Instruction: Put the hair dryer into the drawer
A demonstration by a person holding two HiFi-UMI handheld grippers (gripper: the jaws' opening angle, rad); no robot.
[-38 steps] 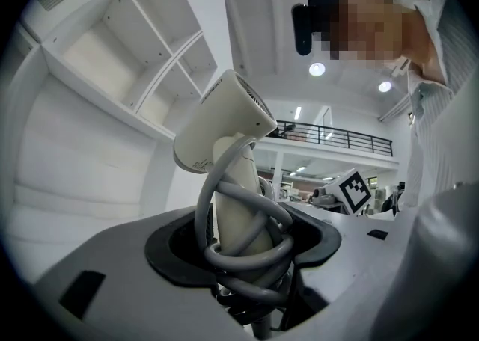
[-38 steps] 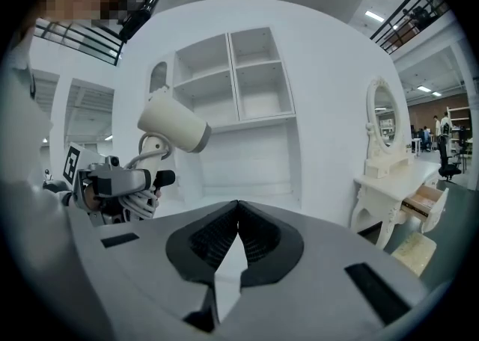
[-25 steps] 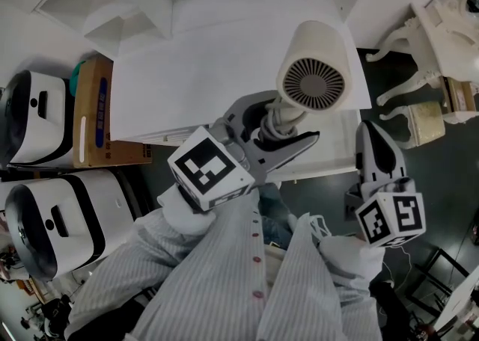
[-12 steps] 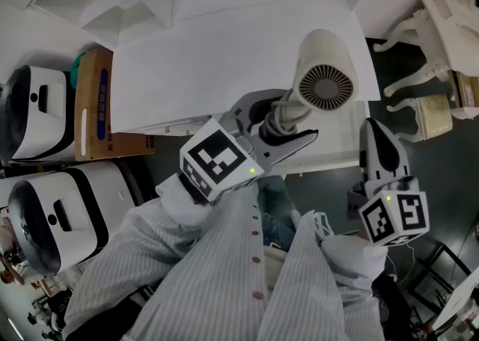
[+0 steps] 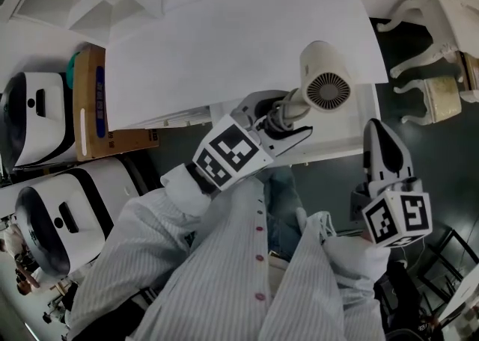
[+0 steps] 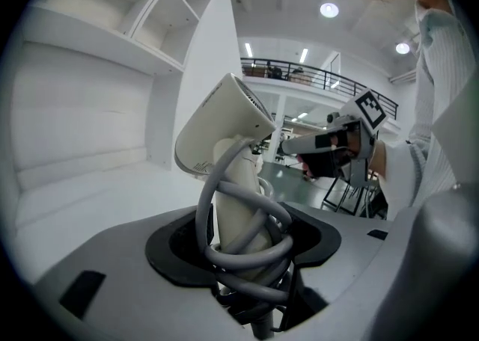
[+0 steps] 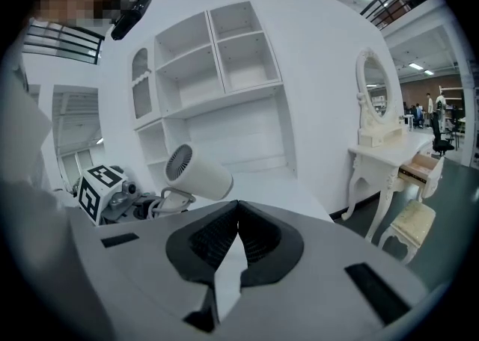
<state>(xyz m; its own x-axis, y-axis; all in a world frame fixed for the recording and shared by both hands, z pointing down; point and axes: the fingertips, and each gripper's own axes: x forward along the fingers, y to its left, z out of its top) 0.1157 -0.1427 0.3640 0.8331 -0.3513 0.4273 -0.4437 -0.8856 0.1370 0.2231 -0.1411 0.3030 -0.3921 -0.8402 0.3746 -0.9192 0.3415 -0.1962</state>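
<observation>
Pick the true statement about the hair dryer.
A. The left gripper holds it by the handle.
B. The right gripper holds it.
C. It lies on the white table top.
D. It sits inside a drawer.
A: in the left gripper view, the left gripper has its jaws clamped on the handle of the hair dryer, with the grey cord coiled round it. The right gripper is shut on nothing.

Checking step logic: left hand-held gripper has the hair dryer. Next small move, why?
Probably lower it: the left hand-held gripper clamps the hair dryer by its cord-wrapped handle over what looks like an open drawer; the right hand-held gripper is shut and empty.
</observation>
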